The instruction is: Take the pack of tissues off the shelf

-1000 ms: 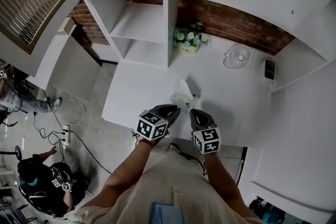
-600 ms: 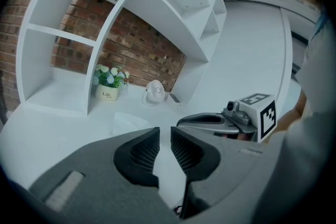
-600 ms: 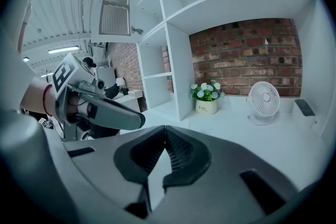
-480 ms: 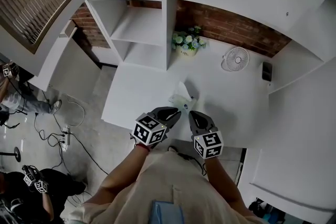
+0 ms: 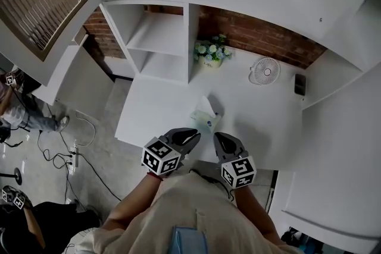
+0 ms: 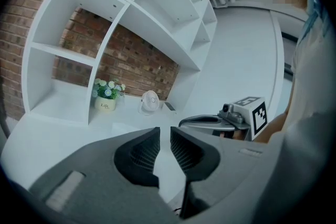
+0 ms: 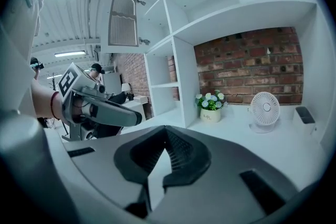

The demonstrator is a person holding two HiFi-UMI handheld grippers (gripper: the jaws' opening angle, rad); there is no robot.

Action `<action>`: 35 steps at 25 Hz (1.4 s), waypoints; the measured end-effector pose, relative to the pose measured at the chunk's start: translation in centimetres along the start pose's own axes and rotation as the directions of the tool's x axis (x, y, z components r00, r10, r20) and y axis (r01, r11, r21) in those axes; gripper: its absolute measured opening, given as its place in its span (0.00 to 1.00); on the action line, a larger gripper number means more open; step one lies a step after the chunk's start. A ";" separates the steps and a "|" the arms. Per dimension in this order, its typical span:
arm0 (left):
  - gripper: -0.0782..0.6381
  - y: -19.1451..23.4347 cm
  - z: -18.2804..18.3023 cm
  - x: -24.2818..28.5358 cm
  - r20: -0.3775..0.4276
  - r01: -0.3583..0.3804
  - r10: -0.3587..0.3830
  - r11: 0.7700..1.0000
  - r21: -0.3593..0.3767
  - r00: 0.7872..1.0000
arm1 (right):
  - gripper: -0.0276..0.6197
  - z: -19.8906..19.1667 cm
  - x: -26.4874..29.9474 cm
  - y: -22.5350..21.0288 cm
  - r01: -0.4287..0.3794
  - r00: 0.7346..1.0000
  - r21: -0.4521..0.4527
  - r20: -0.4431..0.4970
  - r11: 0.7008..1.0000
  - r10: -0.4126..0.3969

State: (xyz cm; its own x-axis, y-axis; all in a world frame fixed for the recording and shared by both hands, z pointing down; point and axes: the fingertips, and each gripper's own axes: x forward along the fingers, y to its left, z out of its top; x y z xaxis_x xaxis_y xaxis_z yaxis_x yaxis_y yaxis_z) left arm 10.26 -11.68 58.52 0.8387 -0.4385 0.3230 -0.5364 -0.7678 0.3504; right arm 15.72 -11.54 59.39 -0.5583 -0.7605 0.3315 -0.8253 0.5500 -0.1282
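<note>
The left gripper (image 5: 195, 135) is open just a crack and holds nothing. The pack of tissues (image 5: 205, 116) lies on the white counter (image 5: 155, 110), at 12 o'clock from the 2 grippers, outside the shelf (image 5: 158, 33). The right gripper (image 5: 218, 137) is shut tight, empty too. The pack may be waiting for a grab, or may be set down already. The flower pot (image 6: 106, 104) says "Life".

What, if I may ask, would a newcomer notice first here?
The red brick wall behind the white shelf unit stands out first. On the counter below sit a pot of flowers, a small fan and the pack of tissues, just ahead of the left gripper and right gripper, both empty.
</note>
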 end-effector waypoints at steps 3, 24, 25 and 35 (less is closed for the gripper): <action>0.20 -0.5 0.2 -0.2 0.007 0.004 -0.004 1.000 0.009 1.000 | 0.07 0.4 -0.2 0.5 -0.012 1.000 -0.010 0.005 1.000 0.012; 0.14 -1.1 0.9 -1.8 0.036 -0.027 0.026 0.999 0.032 0.999 | 0.07 0.6 -1.0 1.7 -0.043 0.999 -0.021 -0.011 0.999 0.043; 0.14 -1.1 0.8 -1.8 0.036 -0.028 0.027 0.999 0.031 0.999 | 0.07 0.5 -1.0 1.7 -0.043 0.999 -0.021 -0.014 0.999 0.043; 0.14 -0.8 0.9 -2.2 0.033 -0.032 0.031 0.999 0.033 0.999 | 0.07 -0.1 -1.0 1.9 -0.044 0.998 -0.019 -0.035 0.999 0.044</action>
State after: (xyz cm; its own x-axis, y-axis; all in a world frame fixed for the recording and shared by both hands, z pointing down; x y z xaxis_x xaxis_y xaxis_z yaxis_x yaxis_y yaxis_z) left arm 8.94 -10.54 56.79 0.8241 -0.4777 0.3043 -0.5599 -0.7682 0.3104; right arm 14.70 -9.66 58.84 -0.5906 -0.7232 0.3579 -0.7979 0.5898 -0.1248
